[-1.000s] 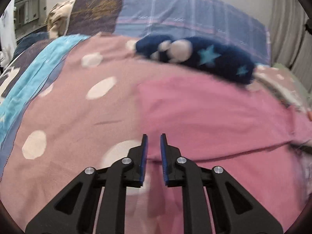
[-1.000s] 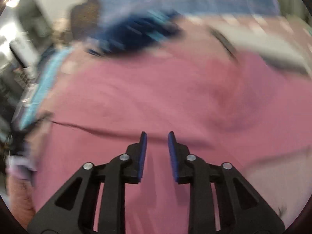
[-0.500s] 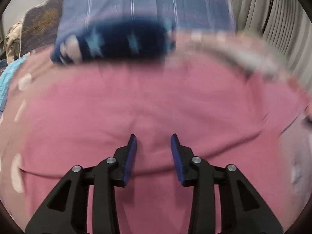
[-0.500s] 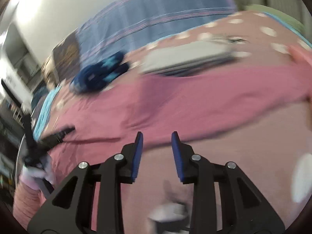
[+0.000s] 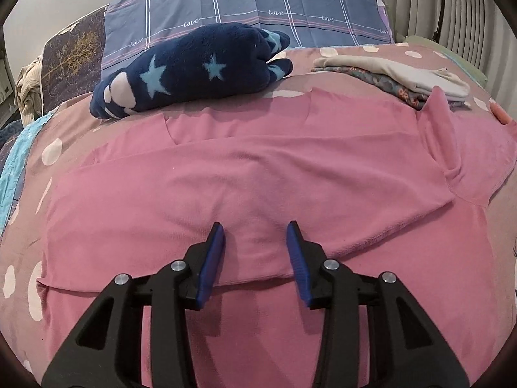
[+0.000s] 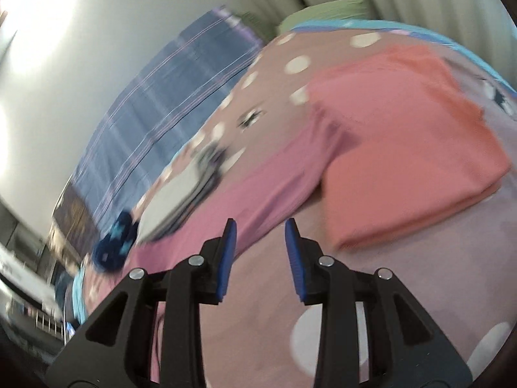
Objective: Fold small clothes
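Note:
A pink garment [image 5: 258,168] lies spread flat on the polka-dot bed cover [image 5: 38,213], partly folded over itself, with a sleeve [image 5: 442,129] at the right. My left gripper [image 5: 256,242] is open and empty just above the garment's near fold. In the blurred right wrist view the same pink garment [image 6: 265,194] runs diagonally, and my right gripper [image 6: 260,239] is open and empty just beyond its edge, over the bed cover [image 6: 258,323].
A navy star-patterned plush bundle [image 5: 194,71] lies behind the garment. A folded stack of grey and floral clothes [image 5: 394,77] sits at the back right. A folded coral garment [image 6: 404,155] lies right of the right gripper. Blue plaid pillows [image 5: 242,9] line the back.
Both grippers have opened wider. The left gripper swung right over the middle of the pink garment. The right gripper swung right toward the coral garment.

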`<state>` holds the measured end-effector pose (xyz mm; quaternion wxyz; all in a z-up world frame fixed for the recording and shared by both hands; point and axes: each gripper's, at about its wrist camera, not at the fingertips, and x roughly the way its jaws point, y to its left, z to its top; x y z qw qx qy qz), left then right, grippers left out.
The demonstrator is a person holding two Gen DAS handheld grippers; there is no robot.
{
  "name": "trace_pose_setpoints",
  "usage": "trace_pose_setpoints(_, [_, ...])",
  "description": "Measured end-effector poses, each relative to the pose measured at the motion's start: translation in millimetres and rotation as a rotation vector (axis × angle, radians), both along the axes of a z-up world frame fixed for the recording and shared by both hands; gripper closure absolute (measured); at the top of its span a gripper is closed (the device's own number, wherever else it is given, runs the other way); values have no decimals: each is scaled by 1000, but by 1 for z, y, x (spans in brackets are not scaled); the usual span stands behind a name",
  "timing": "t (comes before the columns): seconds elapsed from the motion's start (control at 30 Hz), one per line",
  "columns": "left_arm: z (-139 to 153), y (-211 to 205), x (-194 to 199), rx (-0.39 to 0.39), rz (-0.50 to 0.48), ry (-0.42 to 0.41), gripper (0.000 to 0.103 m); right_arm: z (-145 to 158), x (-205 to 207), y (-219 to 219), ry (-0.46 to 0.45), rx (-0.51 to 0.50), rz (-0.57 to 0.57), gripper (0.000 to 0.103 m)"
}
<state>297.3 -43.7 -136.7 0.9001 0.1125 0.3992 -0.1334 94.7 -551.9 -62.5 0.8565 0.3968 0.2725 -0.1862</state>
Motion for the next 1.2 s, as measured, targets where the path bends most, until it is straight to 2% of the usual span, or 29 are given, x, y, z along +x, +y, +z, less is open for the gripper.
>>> trace_pose_setpoints(0.07, [0, 2, 0, -11, 0, 2, 61, 2, -3, -22, 0, 29, -73, 70])
trace_pose_setpoints(0.13, [0, 3, 0, -19, 0, 3, 61, 3, -1, -38, 0, 38, -91, 65])
trace_pose_setpoints(0.17, [0, 3, 0, -23, 0, 5, 61, 4, 2, -43, 13, 34, -93, 59])
trace_pose_setpoints(0.33, [0, 4, 1, -31, -1, 7, 60, -11, 33, -54, 143, -13, -98, 56])
trace_pose_setpoints(0.37, [0, 4, 1, -33, -1, 8, 61, -15, 39, -53, 152, -9, -93, 64])
trace_pose_setpoints(0.4, [0, 5, 1, -37, -1, 9, 60, -19, 44, -53, 159, -10, -89, 81])
trace_pose_setpoints(0.47, [1, 6, 1, -50, -2, 12, 60, -19, 50, -49, 187, -65, -128, 95])
trace_pose_setpoints(0.5, [1, 8, 2, -61, -2, 15, 60, -13, 50, -43, 149, -87, -125, 101])
trace_pose_setpoints(0.53, [1, 9, 2, -68, -2, 16, 60, -7, 51, -36, 105, -87, -99, 101])
trace_pose_setpoints(0.63, [1, 11, 3, -90, -5, 24, 60, 23, 66, 10, -30, -95, 57, 101])
trace_pose_setpoints(0.7, [1, 13, 4, -103, -6, 27, 60, 47, 82, 61, -114, -122, 209, 101])
trace_pose_setpoints(0.73, [1, 13, 4, -108, -6, 28, 60, 59, 95, 101, -170, -130, 326, 101])
trace_pose_setpoints(0.8, [2, 17, 4, -133, -8, 31, 59, 66, 112, 151, -230, -125, 472, 101])
trace_pose_setpoints(0.87, [3, 23, 4, -178, -10, 39, 59, 61, 130, 218, -263, -115, 655, 101])
trace_pose_setpoints(0.97, [9, 44, 5, -328, -4, 67, 59, 25, 148, 302, -210, -118, 854, 101])
trace_pose_setpoints(1.03, [16, 60, 3, -481, -41, 114, 59, -7, 153, 333, -142, -127, 920, 101])
trace_pose_setpoints(1.13, [22, 68, -1, -630, -117, 182, 53, -43, 154, 350, -56, -144, 951, 101])
trace_pose_setpoints(1.2, [18, 66, 1, -683, -142, 254, 53, -58, 153, 351, -16, -137, 959, 100])
